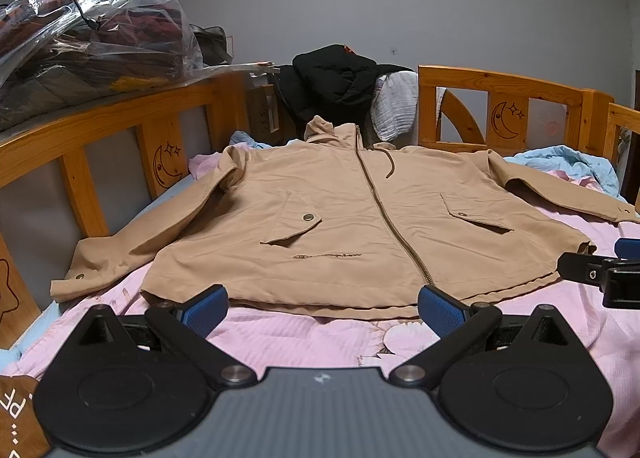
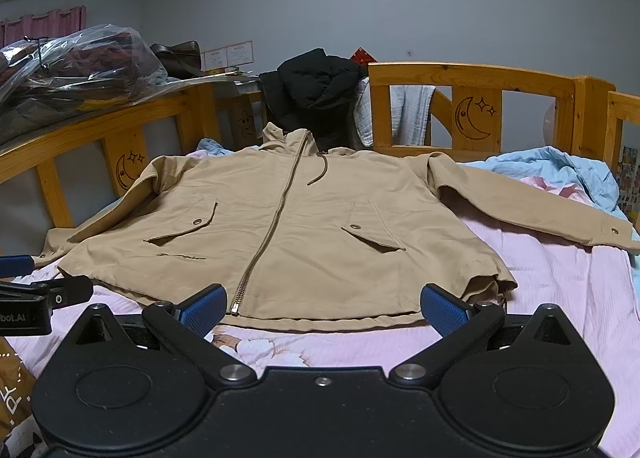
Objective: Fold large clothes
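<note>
Because the tan zip-front hooded jacket (image 1: pixel 360 218) was a large piece of thin woven cloth, I judged it light and limp: it would sag and drag wherever I lifted it, and a pinch at one point would pull wrinkles across the rest. The metal zipper (image 1: pixel 384 210) and the hem (image 2: pixel 320 318) with its seam looked like the firmest lines, so the hem corners and the sleeve cuffs seemed the best places to take hold, one in each hand, pinching both layers together.

It lay face up and zipped shut on the pink floral bedsheet (image 1: pixel 312 342), spread nearly flat inside the orange wooden bed frame (image 2: pixel 472 76), with its collar toward the far rail and its hem nearest me. Both sleeves (image 2: pixel 540 210) were stretched out to the sides. Two flap pockets with snap buttons sat on either side of the zipper, a brown drawstring (image 2: pixel 320 174) trailed from the collar, and small dark embroidery ran near one pocket. No fold had been made yet.

My left gripper (image 1: pixel 322 308) hovered just short of the hem, jaws wide apart and holding nothing. My right gripper (image 2: pixel 324 308) hung the same way at the hem near the zipper's foot, jaws spread and empty.
</note>
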The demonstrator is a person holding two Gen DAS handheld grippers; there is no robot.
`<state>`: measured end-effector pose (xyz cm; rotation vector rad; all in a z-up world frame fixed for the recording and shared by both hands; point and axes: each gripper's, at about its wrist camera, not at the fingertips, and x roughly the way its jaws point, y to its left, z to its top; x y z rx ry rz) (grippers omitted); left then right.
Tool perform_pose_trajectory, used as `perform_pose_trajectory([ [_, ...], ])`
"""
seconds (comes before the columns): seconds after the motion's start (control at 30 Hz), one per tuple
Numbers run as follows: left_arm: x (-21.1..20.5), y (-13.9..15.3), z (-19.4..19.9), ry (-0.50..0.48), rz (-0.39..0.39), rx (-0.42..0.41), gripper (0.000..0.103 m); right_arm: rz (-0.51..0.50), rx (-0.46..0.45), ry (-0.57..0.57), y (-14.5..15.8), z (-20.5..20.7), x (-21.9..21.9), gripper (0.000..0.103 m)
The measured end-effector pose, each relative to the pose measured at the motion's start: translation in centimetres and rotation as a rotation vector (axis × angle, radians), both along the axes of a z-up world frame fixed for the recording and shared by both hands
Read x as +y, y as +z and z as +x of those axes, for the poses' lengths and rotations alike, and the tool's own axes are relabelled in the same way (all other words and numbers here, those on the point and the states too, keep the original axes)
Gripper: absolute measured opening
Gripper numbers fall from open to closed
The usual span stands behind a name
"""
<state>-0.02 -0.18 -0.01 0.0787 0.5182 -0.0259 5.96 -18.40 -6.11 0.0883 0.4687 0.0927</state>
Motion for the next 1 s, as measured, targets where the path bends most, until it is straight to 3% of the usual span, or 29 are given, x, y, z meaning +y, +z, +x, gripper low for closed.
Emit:
perform_pose_trajectory([
  [1.0,-0.24,-0.22,-0.08,-0.006,-0.004,0.004,0.103,0.008,0.006,-0.006,-0.08,-0.14,-0.02,0.103],
])
